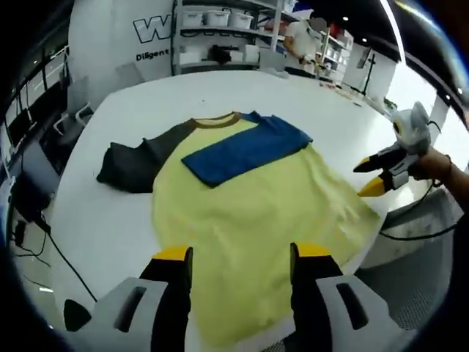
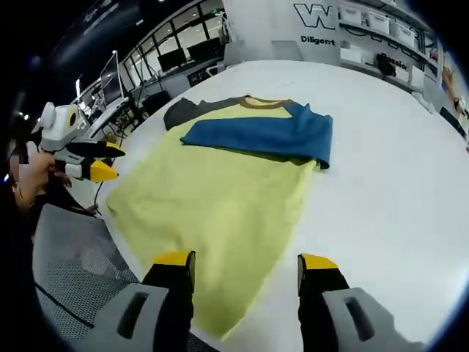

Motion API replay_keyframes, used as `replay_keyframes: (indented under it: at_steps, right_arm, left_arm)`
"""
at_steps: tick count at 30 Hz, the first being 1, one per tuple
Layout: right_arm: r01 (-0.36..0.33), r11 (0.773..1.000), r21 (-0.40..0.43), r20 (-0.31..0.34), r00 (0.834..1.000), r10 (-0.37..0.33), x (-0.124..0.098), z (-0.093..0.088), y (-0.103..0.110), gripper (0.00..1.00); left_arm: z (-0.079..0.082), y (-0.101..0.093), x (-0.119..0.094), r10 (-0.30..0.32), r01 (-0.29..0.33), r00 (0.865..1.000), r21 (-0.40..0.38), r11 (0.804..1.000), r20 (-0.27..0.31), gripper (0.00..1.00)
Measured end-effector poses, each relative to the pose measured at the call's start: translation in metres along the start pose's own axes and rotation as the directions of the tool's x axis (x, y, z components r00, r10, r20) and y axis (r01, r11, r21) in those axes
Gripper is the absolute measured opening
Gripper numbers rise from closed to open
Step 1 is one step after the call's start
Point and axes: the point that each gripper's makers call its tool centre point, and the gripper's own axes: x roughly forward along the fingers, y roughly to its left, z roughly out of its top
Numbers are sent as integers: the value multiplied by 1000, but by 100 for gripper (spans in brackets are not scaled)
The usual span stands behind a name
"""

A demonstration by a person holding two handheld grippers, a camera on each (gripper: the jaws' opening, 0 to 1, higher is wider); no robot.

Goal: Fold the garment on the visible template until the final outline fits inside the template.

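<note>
White table (image 1: 110, 227) — shirt (image 1: 249, 220) hem cut off

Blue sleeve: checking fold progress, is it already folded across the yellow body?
Yes, the blue sleeve lies folded over the shirt's yellow body, while the grey sleeve is spread out.

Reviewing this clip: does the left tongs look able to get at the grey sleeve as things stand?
Probably yes. The grey sleeve lies flat on the table, uncovered, and the left tongs stands open over the shirt's hem with nothing between.
</note>
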Motion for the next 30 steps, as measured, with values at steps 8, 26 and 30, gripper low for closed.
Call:
replay_keyframes:
  at_steps: [8,26,30]
  right_arm:
    - [1,1000,-7,-101,995,-1,-6,-26,9,45]
    - [-115,968,-222,-243,968,59,-19,-63,43,34]
    - [-109,949,-295,-258,966,30,-18,-68,42,32]
  left_arm:
    - [-37,10,-8,31,-35,995,-39,999,-98,52]
    - [-79,-1,-23,-56,65,978,41,997,-200,50]
    - [-88,-4,-24,-63,79,972,64,995,-226,46]
